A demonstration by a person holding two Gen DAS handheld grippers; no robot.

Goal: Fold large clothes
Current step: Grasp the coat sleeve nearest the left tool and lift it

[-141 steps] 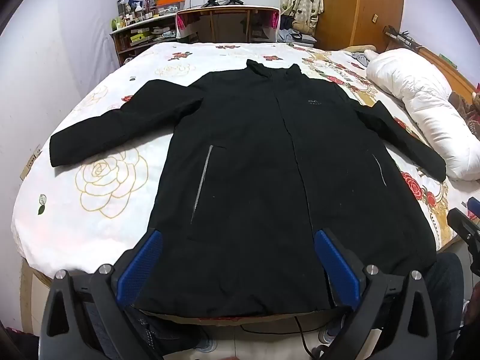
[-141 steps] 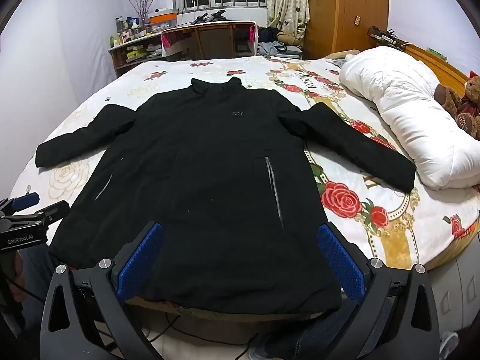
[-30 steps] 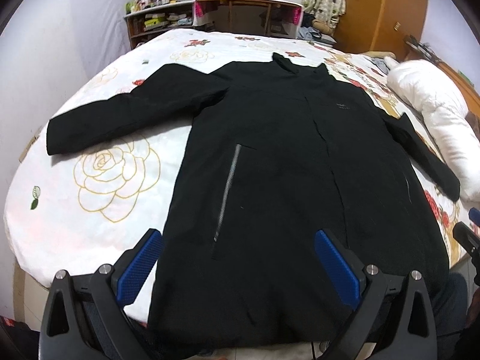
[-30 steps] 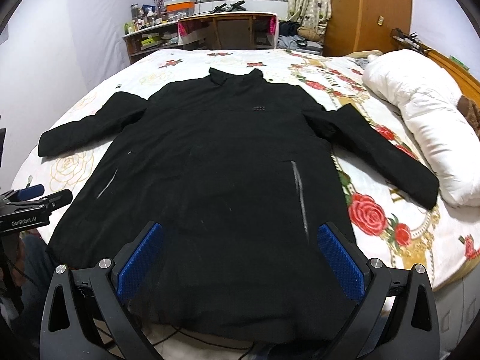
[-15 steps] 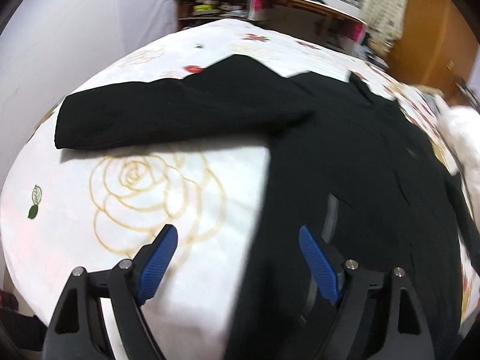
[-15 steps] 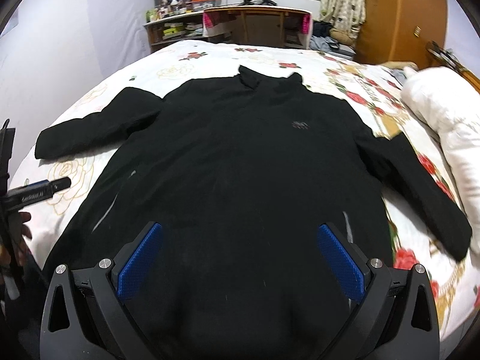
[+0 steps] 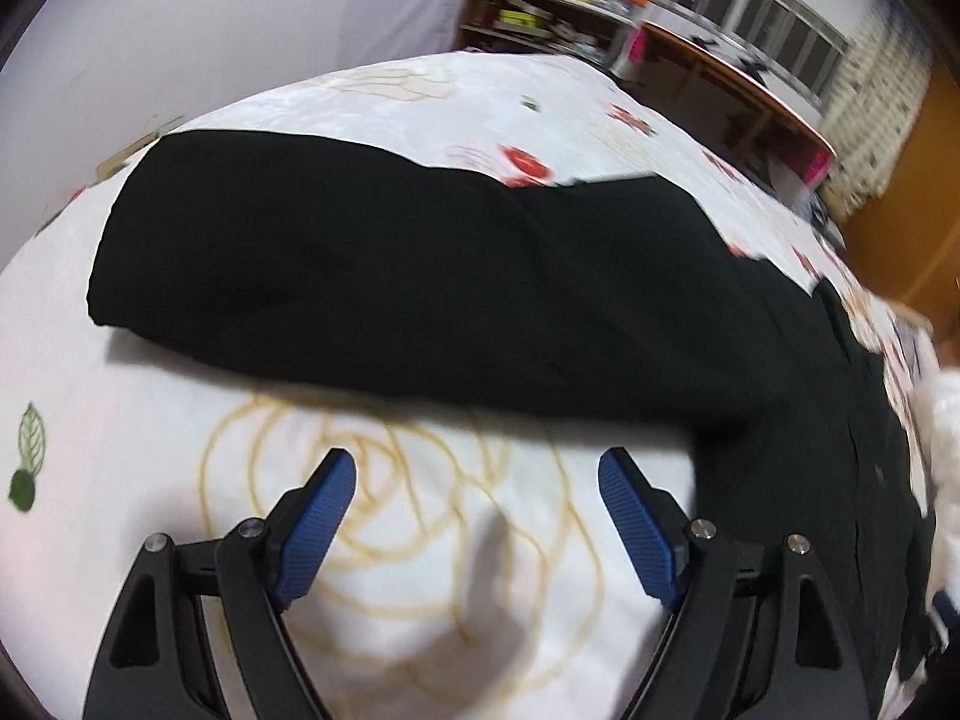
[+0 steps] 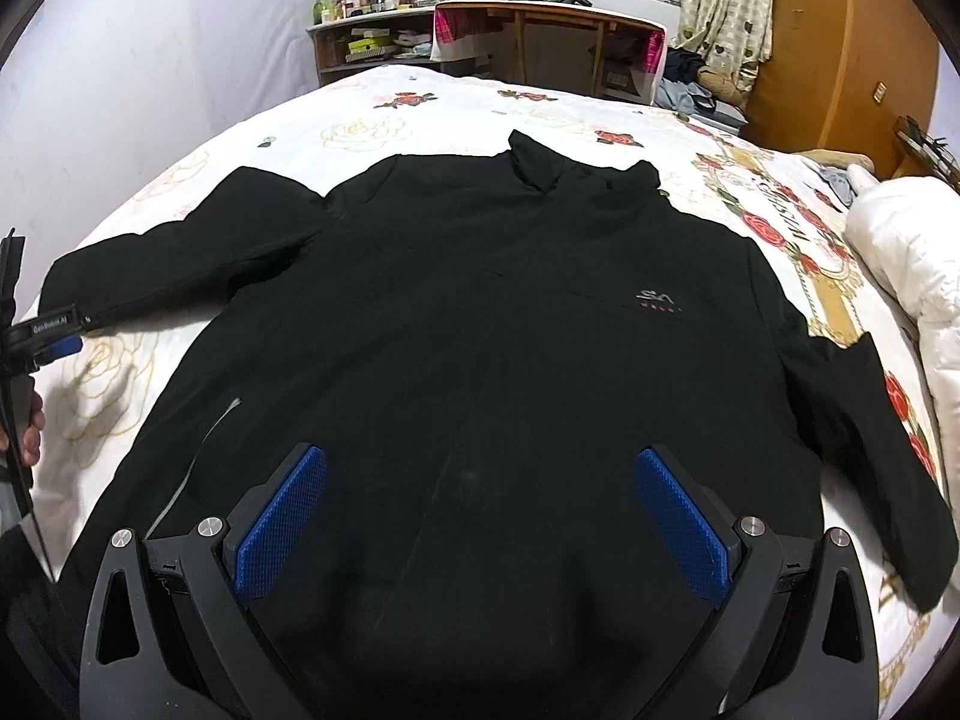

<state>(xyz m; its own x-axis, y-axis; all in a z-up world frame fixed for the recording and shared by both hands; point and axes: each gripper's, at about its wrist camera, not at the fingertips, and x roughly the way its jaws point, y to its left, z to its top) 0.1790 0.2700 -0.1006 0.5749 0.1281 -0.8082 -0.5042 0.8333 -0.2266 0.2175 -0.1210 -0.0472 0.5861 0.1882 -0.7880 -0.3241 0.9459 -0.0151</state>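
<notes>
A black coat (image 8: 480, 360) lies flat and face up on the bed (image 8: 420, 114), both sleeves spread out to the sides, a layout that leaves each part free to be folded in turn. The left gripper (image 7: 477, 504) hangs low over the bedsheet with its jaws wide apart and empty; the left sleeve (image 7: 390, 282) lies just ahead of them, its cuff ahead and to the left, likely the first part to be picked up and folded inward. The right gripper (image 8: 480, 504) hovers above the coat's lower front, jaws equally wide and holding nothing, the collar far ahead.
</notes>
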